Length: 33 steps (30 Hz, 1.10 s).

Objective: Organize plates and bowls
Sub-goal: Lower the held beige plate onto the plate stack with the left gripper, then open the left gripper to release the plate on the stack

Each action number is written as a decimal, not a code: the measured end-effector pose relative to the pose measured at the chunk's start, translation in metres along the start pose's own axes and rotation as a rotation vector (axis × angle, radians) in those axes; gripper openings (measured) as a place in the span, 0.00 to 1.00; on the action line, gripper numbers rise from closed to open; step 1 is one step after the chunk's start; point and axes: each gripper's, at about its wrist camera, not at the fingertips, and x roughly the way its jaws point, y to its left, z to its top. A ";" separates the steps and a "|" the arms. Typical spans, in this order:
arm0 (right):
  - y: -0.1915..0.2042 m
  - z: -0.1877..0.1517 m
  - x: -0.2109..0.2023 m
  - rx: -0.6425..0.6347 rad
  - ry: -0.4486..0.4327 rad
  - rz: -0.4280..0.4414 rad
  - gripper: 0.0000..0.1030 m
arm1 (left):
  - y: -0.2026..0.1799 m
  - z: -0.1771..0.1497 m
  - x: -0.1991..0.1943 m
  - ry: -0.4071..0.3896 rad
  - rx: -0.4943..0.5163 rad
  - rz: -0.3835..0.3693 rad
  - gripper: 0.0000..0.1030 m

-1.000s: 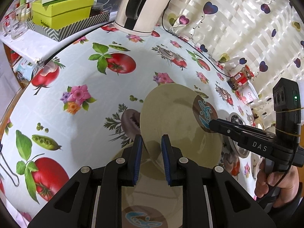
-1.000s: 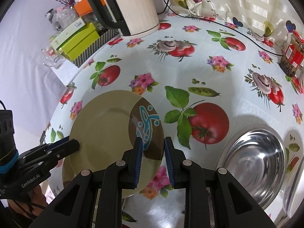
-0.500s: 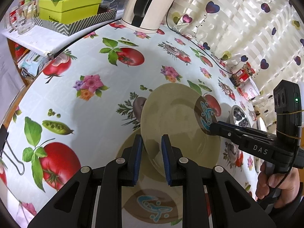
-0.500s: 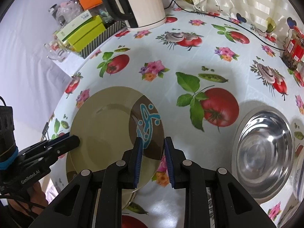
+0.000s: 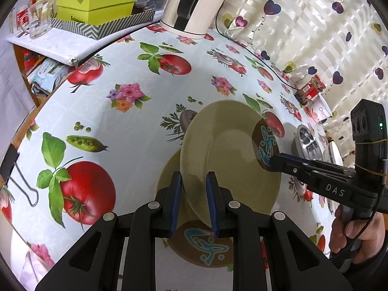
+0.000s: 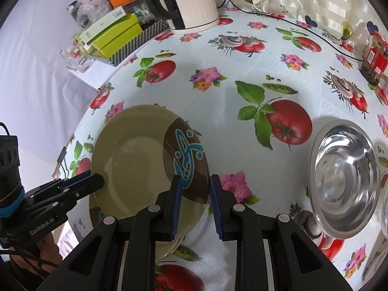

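An olive plate [image 5: 230,157] with a brown patch and blue motif is held above the table by both grippers. My left gripper [image 5: 193,202] is shut on its near rim. My right gripper [image 6: 195,203] is shut on the opposite rim by the brown patch; it also shows in the left wrist view [image 5: 276,162]. The plate also shows in the right wrist view [image 6: 143,160]. A second matching plate [image 5: 201,245] lies on the table directly below, partly hidden. A steel bowl [image 6: 344,177] sits to the right.
A white kettle [image 6: 191,2] with its cord stands at the back. Green boxes [image 5: 97,4] and a glass mug [image 5: 36,21] sit on a side shelf. A red-labelled jar [image 6: 373,58] stands far right. A binder clip [image 5: 14,169] lies at the table's left edge.
Both grippers have carried the olive plate toward the near side, so it now hangs more squarely over the second plate. Both grips are unchanged.
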 end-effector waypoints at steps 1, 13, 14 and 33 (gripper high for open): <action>0.001 -0.002 0.001 -0.001 0.003 0.001 0.22 | 0.001 -0.001 -0.001 0.000 -0.001 0.002 0.20; 0.012 -0.013 0.004 -0.014 0.021 0.001 0.22 | 0.006 -0.011 -0.007 0.008 0.000 0.020 0.20; 0.013 -0.014 0.004 -0.015 0.022 0.002 0.22 | 0.006 -0.012 -0.008 0.009 0.000 0.020 0.20; 0.023 -0.028 0.007 -0.048 0.052 0.003 0.23 | 0.010 -0.027 -0.016 0.017 0.015 0.041 0.20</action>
